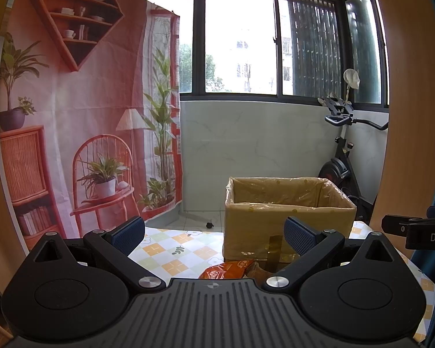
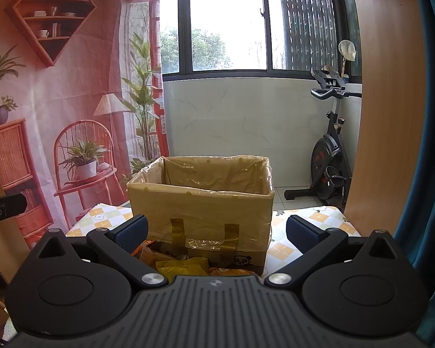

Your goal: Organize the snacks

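Note:
An open cardboard box (image 1: 290, 217) lined with clear plastic stands on the checked tablecloth; it also shows in the right wrist view (image 2: 200, 206). An orange snack bag (image 1: 227, 269) lies in front of the box, below my left gripper (image 1: 214, 235), which is open and empty. In the right wrist view, orange and yellow snack bags (image 2: 182, 265) lie against the box front, partly hidden by the gripper body. My right gripper (image 2: 216, 232) is open and empty, facing the box front.
The checked tablecloth (image 1: 171, 249) covers the table. A printed backdrop (image 1: 81, 116) hangs at the left. An exercise bike (image 2: 327, 159) stands at the back right by a wooden panel (image 2: 385, 101). The other gripper's edge (image 1: 414, 232) shows at the right.

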{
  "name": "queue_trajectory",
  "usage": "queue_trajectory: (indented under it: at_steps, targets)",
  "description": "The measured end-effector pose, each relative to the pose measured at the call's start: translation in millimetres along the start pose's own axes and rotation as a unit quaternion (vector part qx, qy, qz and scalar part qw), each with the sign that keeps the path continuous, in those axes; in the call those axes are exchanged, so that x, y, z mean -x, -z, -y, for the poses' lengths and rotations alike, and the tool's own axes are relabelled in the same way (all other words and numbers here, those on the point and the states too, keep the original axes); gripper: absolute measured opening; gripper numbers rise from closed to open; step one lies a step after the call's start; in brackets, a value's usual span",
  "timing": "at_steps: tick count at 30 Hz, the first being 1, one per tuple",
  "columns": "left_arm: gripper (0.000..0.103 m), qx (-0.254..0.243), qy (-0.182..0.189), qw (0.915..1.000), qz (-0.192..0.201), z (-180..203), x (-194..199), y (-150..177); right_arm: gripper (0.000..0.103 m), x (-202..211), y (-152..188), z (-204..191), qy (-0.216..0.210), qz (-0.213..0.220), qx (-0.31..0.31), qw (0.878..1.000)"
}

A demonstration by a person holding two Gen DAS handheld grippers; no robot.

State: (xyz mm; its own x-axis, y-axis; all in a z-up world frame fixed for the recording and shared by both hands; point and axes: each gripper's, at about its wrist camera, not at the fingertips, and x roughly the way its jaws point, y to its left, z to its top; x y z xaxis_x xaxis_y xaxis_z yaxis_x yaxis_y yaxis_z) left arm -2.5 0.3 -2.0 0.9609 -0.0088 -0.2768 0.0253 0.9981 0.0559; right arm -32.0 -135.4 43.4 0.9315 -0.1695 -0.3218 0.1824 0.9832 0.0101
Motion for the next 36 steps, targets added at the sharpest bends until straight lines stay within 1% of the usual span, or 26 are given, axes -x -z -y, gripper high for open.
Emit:
queue_trajectory:
  at_steps: [23,31,36]
  targets:
    - [0.103,0.006,0.002,1.0000,-0.006,-2.4,-2.3,0.5,0.103,-0.4,0.4,0.2,0.000,0.000,0.000,1.000]
    - [0.103,0.020,-0.018,0.9994,-0.019,-6.8,-11.6,1.7,0.103,-0.9,0.0,0.0,0.002,0.000,0.001,1.000]
    - [0.103,0.028,-0.038,0.9987,-0.020,-14.1,-24.7,9.5,0.103,-4.2,0.0,0.6,0.007,0.010,0.009,1.000]
